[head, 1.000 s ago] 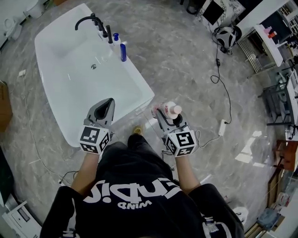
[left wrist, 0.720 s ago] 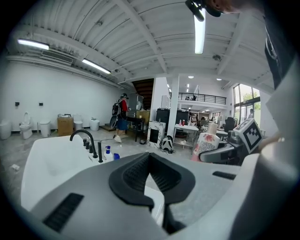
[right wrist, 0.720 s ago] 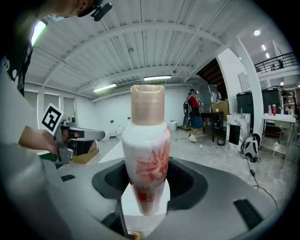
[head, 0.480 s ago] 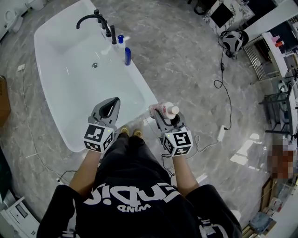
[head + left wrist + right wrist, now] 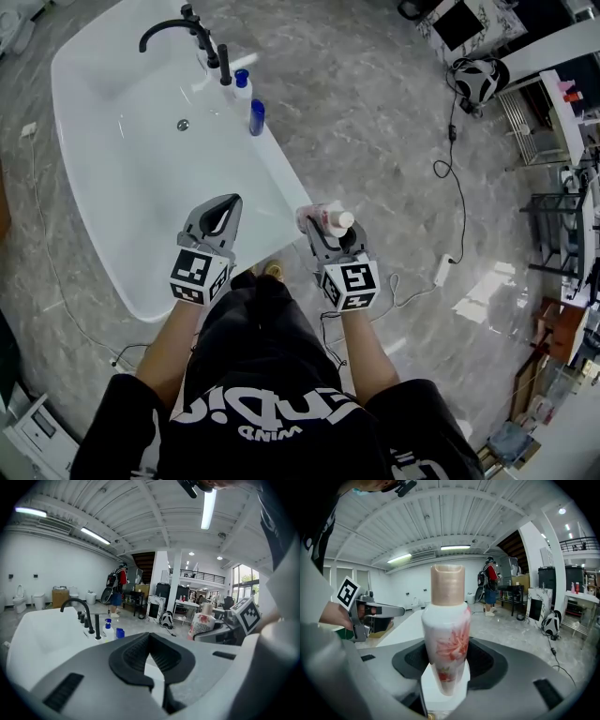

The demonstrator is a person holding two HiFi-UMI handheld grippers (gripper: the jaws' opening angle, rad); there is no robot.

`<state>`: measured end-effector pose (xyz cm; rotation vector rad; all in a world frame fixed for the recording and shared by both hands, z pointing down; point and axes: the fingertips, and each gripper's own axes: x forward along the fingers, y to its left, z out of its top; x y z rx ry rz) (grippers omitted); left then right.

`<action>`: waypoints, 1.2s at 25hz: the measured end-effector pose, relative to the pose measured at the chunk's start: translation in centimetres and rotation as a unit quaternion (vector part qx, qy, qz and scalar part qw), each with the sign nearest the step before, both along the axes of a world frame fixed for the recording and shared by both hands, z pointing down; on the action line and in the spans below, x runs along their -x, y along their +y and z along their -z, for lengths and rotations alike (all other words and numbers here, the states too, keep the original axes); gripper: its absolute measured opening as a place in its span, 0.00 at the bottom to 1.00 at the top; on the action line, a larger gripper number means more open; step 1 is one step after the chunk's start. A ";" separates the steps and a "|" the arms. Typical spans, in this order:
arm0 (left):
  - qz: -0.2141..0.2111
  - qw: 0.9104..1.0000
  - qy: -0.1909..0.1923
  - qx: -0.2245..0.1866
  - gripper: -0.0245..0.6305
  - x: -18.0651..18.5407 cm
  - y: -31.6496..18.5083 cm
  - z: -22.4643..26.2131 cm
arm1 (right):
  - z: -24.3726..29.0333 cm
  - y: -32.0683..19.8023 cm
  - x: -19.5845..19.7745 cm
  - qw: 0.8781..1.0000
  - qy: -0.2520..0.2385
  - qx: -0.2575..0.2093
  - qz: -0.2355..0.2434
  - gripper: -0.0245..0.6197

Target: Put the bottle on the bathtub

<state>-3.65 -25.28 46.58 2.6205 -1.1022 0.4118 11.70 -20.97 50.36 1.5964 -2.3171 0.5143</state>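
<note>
A white bottle with a red flower print and a tan cap (image 5: 446, 634) stands upright between the jaws of my right gripper (image 5: 323, 228), which is shut on it. In the head view the bottle (image 5: 330, 221) hangs just right of the near corner of the white bathtub (image 5: 281, 183), over the floor. My left gripper (image 5: 217, 217) is shut with nothing in it and hovers over the tub's near end. From the left gripper view, the bottle (image 5: 201, 623) shows to the right.
A black faucet (image 5: 173, 28) and two blue bottles (image 5: 255, 116) stand on the tub's far right rim. A drain (image 5: 183, 125) lies in the basin. Cables and a power strip (image 5: 442, 270) trail on the marble floor at right. Shelves stand far right.
Both grippers and the person have shifted a little toward the tub; the right gripper with the bottle now sits closer to the tub's near corner.
</note>
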 end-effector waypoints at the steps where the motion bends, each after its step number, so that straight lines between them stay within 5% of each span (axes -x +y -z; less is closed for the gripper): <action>1: 0.000 1.000 -0.001 0.004 0.05 -0.1 -0.8 -0.7 | -0.7 -0.9 0.0 1.000 0.004 0.003 0.003 0.40; 15: -0.001 0.999 -0.007 0.047 0.05 -1.1 -8.1 -11.3 | -12.0 -10.9 0.8 0.999 0.039 0.029 0.025 0.40; 30: -0.001 0.997 -0.008 0.072 0.05 -2.2 -9.8 -16.8 | -17.3 -11.6 1.9 0.996 0.063 0.025 0.062 0.41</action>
